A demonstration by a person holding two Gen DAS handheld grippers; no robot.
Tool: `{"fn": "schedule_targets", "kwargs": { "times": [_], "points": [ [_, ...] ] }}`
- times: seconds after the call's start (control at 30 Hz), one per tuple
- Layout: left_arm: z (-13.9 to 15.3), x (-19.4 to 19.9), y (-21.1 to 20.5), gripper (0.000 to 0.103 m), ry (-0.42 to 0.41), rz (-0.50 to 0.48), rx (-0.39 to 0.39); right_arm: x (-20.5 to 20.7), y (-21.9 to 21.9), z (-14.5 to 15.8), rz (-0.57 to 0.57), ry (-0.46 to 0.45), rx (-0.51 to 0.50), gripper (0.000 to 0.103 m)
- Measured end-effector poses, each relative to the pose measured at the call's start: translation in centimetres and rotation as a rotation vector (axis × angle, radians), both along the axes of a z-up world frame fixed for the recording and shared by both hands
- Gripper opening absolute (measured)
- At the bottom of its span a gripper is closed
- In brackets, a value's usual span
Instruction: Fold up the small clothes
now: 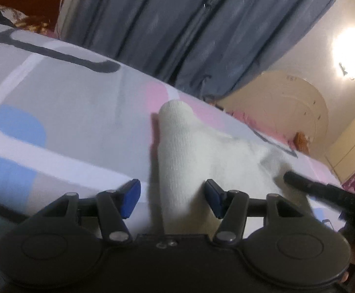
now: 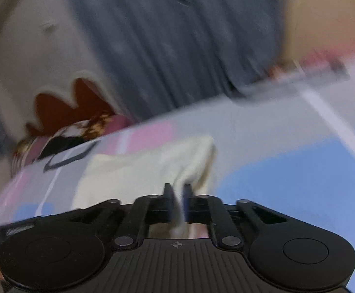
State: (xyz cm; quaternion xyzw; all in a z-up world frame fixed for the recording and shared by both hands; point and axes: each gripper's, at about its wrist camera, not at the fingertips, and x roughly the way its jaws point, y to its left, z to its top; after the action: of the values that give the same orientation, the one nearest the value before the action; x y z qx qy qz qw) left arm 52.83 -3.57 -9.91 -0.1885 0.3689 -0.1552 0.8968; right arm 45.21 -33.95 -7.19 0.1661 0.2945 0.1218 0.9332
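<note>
A small cream knit garment (image 1: 184, 146) lies on the patterned bedsheet (image 1: 67, 92). One tube-like part of it runs toward me, between the blue pads of my left gripper (image 1: 172, 199). That gripper is open, and its pads stand apart from the cloth on both sides. A dark finger of the other gripper (image 1: 324, 193) reaches the garment's right side. In the blurred right wrist view, my right gripper (image 2: 177, 195) is shut on a near corner of the cream garment (image 2: 138, 171), with a strip of pale cloth pinched between its jaws.
The sheet (image 2: 287, 171) has grey, pink and blue patches. A grey-blue curtain (image 1: 177, 24) hangs behind the bed's far edge. A patterned pillow (image 1: 11, 14) lies at the far left. A bright wall light (image 1: 348, 53) glares at the right.
</note>
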Motion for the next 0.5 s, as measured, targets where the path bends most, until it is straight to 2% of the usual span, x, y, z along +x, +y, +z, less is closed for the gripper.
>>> {"fn": "schedule_targets", "kwargs": {
  "times": [0.03, 0.07, 0.13, 0.2, 0.23, 0.27, 0.33, 0.37, 0.5],
  "points": [
    [-0.1, -0.4, -0.2, 0.058, -0.023, -0.003, 0.017, -0.1, 0.6, 0.3, 0.041, -0.037, -0.042, 0.006],
    [-0.2, -0.5, -0.6, 0.059, -0.038, -0.003, 0.03, 0.4, 1.0, 0.0, 0.048, -0.024, -0.095, 0.006],
    [-0.1, -0.4, -0.8, 0.061, -0.038, -0.001, 0.03, 1.7, 0.6, -2.0, 0.014, 0.08, -0.157, 0.006],
    [0.2, -0.2, -0.6, 0.062, -0.025, -0.017, 0.033, 1.4, -0.7, -2.4, -0.001, 0.091, -0.087, 0.006],
    [0.8, -0.1, -0.4, 0.062, -0.022, -0.016, 0.041, 1.3, -1.0, -2.2, -0.008, 0.1, -0.09, 0.009],
    [1.7, -0.4, -0.1, 0.059, -0.048, -0.004, 0.056, 0.9, -1.2, -1.5, -0.028, 0.094, -0.099, 0.01],
    [3.8, -1.0, -0.4, 0.059, -0.136, -0.022, 0.076, -0.6, -1.5, 0.4, -0.057, 0.015, -0.105, 0.01],
    [4.5, -0.8, -0.9, 0.059, -0.153, -0.042, 0.079, -1.1, -1.3, 1.3, -0.047, -0.02, -0.101, 0.01],
    [4.4, 0.2, -4.7, 0.057, -0.135, -0.178, 0.128, -0.6, 2.2, 1.9, 0.051, -0.009, -0.178, 0.01]
  ]
}}
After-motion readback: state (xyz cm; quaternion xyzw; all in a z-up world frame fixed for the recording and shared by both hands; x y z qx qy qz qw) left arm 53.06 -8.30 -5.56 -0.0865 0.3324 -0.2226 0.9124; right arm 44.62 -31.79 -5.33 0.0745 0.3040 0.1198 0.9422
